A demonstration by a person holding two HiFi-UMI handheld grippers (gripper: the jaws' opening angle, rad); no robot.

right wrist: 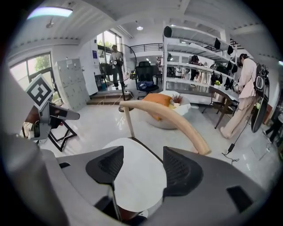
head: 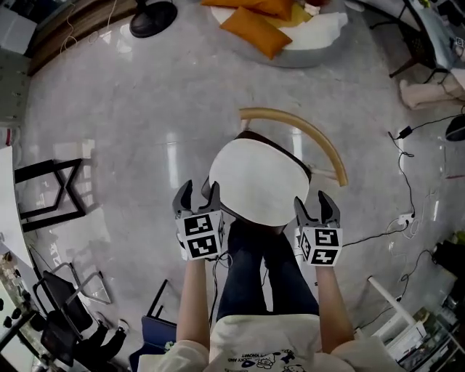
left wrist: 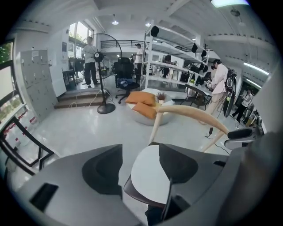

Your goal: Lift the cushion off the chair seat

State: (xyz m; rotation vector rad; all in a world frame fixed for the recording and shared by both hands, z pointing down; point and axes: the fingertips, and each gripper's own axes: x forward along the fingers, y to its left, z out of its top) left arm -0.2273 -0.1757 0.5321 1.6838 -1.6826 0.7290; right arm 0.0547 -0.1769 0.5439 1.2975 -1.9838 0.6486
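While the cushion (head: 258, 182) lies on the chair (head: 292, 120) seat, left gripper (head: 200, 192) and right gripper (head: 312, 203) hover at its front edge, jaws wide apart, empty.

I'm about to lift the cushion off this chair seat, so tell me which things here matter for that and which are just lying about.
For the job:
white cushion
wooden chair
left hand-held gripper, open
right hand-held gripper, open

Lying about:
orange pillows
white pouf under them
fan base
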